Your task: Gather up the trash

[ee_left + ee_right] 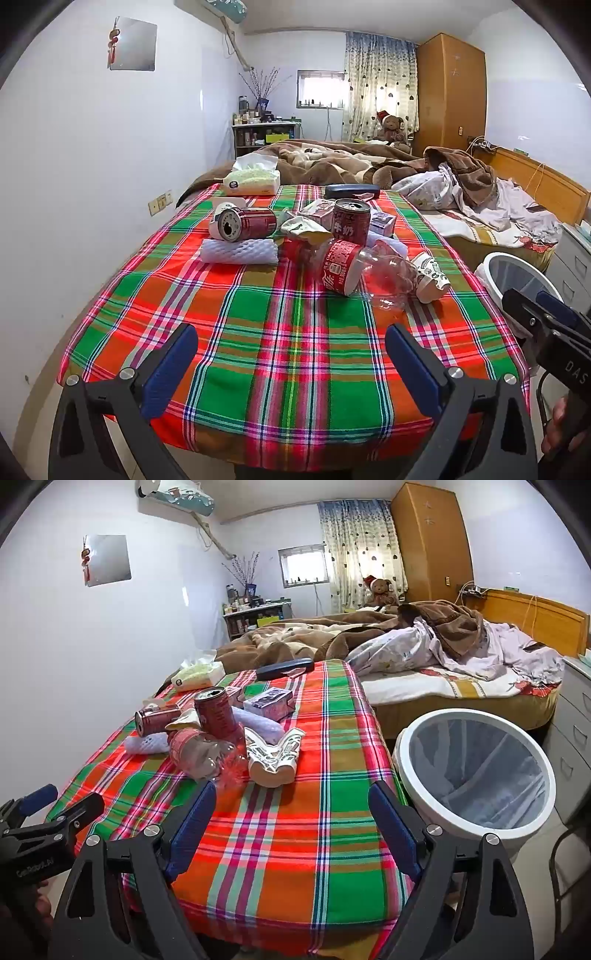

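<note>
Trash lies on a plaid-covered table. A red can lies on its side on a white foam sleeve. A second red can stands upright. A crushed clear bottle with a red label lies beside a flattened paper cup. My left gripper hovers open over the near cloth, short of the pile, with nothing between its fingers. My right gripper is also open and empty, with the paper cup and bottle just ahead. A white round bin stands at the table's right side.
A tissue pack, a dark glasses case, a crumpled wrapper and a small purple carton sit further back. An unmade bed lies beyond the table, with a drawer unit at the right.
</note>
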`<action>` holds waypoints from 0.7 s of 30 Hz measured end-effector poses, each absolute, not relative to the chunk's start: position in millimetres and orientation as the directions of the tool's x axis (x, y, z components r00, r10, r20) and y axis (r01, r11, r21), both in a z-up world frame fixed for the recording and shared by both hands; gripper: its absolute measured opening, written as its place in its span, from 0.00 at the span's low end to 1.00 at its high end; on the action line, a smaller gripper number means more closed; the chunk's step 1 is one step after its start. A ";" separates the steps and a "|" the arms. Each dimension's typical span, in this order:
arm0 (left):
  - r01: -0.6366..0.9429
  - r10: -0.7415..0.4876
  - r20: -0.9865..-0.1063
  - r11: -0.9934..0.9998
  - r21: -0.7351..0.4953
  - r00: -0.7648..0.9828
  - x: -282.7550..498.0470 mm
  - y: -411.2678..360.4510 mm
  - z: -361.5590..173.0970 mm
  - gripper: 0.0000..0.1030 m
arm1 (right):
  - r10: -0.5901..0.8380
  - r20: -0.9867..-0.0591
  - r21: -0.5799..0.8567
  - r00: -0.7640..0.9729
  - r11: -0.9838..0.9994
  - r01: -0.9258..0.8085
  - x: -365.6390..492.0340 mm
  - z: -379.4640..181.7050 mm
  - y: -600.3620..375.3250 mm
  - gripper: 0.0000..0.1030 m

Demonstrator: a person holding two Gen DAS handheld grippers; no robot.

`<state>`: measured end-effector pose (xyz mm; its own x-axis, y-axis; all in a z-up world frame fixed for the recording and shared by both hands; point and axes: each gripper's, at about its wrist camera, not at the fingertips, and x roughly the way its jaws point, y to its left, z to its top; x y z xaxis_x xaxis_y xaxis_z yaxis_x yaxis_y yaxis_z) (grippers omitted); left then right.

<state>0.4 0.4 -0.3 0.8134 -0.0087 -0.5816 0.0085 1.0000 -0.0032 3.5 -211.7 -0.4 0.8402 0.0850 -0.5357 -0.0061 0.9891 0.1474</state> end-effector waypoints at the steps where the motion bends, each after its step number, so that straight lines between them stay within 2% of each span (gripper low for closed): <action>1: 0.008 -0.008 -0.583 1.000 -0.003 0.813 0.6 0.5 -0.4 1.00 | 0.083 -0.535 0.144 0.841 0.990 -0.007 3.9 -0.4 -210.3 0.84; 21: -0.003 0.003 -0.573 1.000 0.002 0.820 0.2 4.0 5.9 1.00 | 0.082 -0.528 0.139 0.845 0.990 -0.009 2.7 2.7 -208.5 0.84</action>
<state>0.2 4.0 5.9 0.8198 0.0034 -0.5727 -0.0028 1.0000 0.0019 2.7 -208.5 2.7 0.8452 0.0818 -0.5282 -0.0092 0.9903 0.1386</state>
